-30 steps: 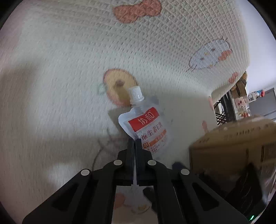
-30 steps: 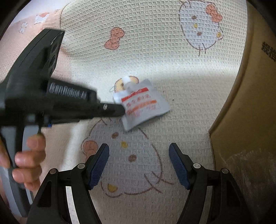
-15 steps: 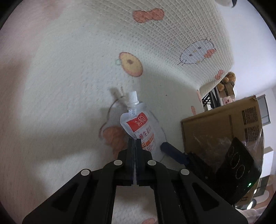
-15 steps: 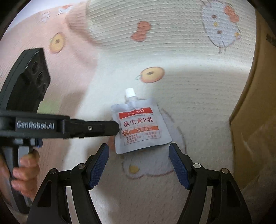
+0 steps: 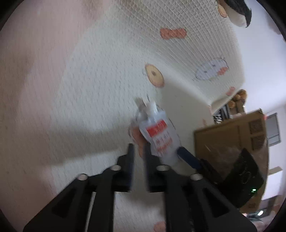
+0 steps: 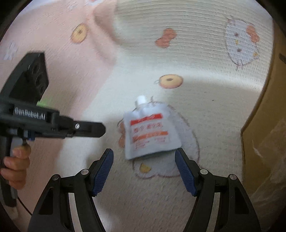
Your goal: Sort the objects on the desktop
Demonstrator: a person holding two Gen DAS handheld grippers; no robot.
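Observation:
A white spouted pouch (image 6: 150,132) with a red and orange label lies flat on the cartoon-print mat (image 6: 205,100), cap pointing away. My right gripper (image 6: 143,151) stands open just above it, and the pouch's near edge lies between its blue pads (image 6: 104,169) without touching them. My left gripper (image 5: 138,148) has its jaws opening, with only mat between them. The pouch (image 5: 160,137) lies just right of its right finger. In the right wrist view the left gripper (image 6: 100,129) stands a short gap left of the pouch. The right gripper's blue pad (image 5: 187,157) shows beside the pouch.
A cardboard box (image 6: 264,125) with plastic inside stands at the right, close to the pouch; it also shows as the box (image 5: 232,135) in the left wrist view. A person's hand (image 6: 16,164) holds the left gripper's handle. A plush toy (image 5: 236,12) lies at the mat's far end.
The left gripper was shut on the pouch's edge and dragged it toward the right gripper. Its jaws have now parted, the pouch is let go, and it has drawn back left.

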